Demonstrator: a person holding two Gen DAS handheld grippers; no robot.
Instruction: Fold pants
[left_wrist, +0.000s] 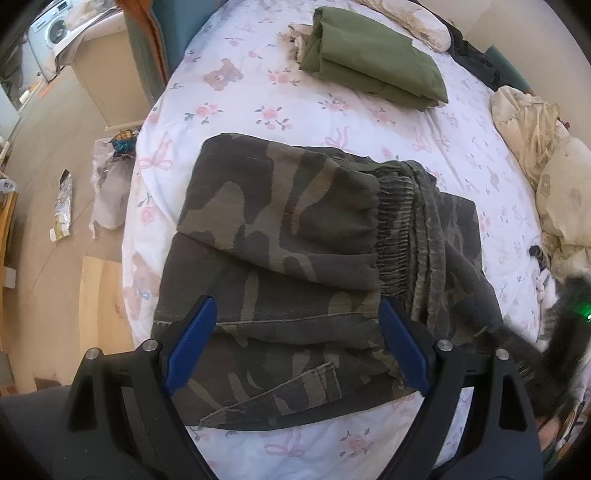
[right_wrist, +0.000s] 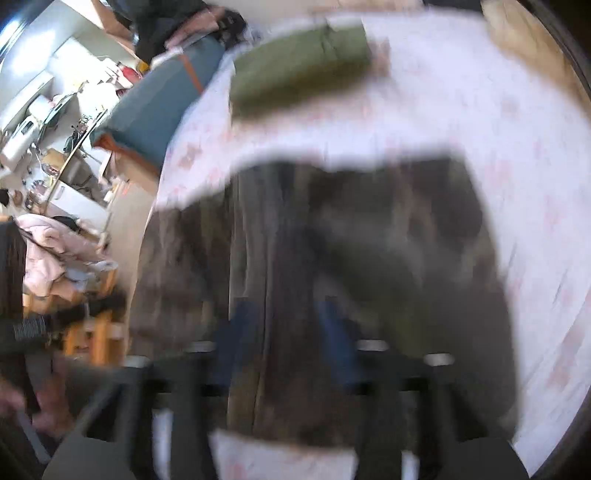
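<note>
Jaws of the left gripper (left_wrist: 295, 345) stand released over the folded pants (left_wrist: 295, 258) on the bed (left_wrist: 480, 147), probably checking the fold; right gripper (right_wrist: 288, 339) is too blurred to judge.

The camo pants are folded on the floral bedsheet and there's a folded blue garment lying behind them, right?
Not quite: the folded garment behind the camo pants is olive green, not blue, as the left wrist view shows. The pants do lie folded on the floral bedsheet.
</note>
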